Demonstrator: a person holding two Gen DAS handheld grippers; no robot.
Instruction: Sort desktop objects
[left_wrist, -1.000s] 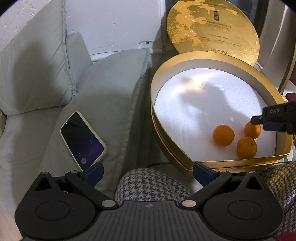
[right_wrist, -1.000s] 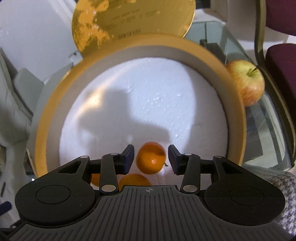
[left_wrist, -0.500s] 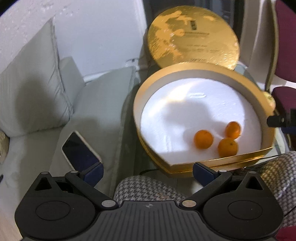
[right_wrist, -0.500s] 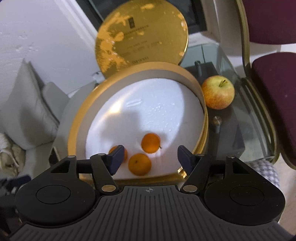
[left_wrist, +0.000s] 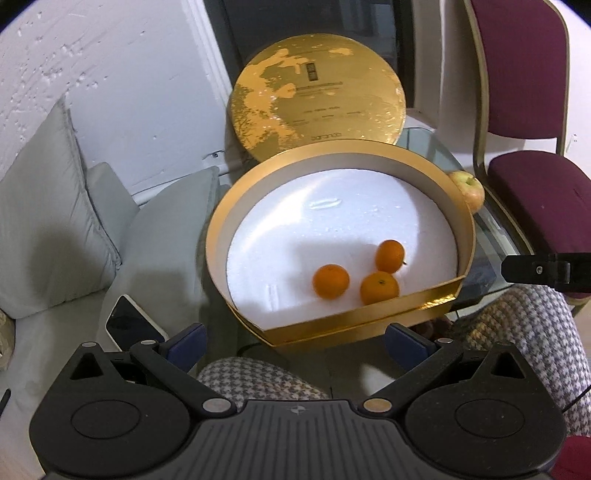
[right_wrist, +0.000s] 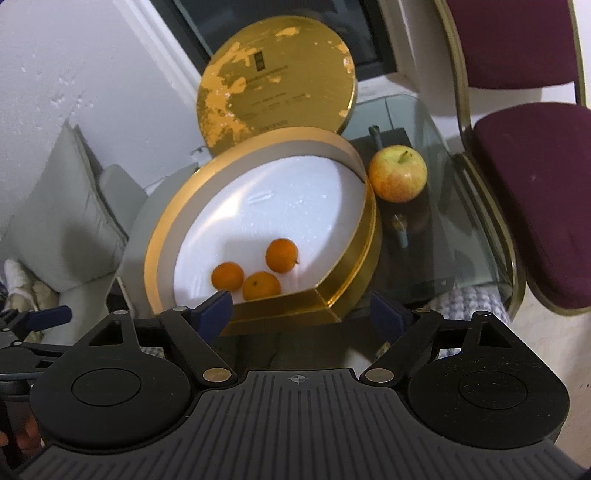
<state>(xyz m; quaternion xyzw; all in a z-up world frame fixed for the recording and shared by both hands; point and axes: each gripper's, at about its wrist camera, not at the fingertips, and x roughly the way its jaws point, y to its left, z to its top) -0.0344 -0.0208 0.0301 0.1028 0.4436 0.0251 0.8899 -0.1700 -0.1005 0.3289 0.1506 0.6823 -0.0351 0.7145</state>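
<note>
Your left gripper hangs empty in front of the gold box.

Its jaws stand wide apart, holding nothing, with houndstooth fabric just beneath them. Ahead of you, three oranges sit close together on the white foam near the box's straight front wall, and the round gold lid leans upright behind it. An apple peeks out past the box's right rim on the glass tabletop. A phone lies on the grey cushion to your left; a maroon chair stands at right.
</note>
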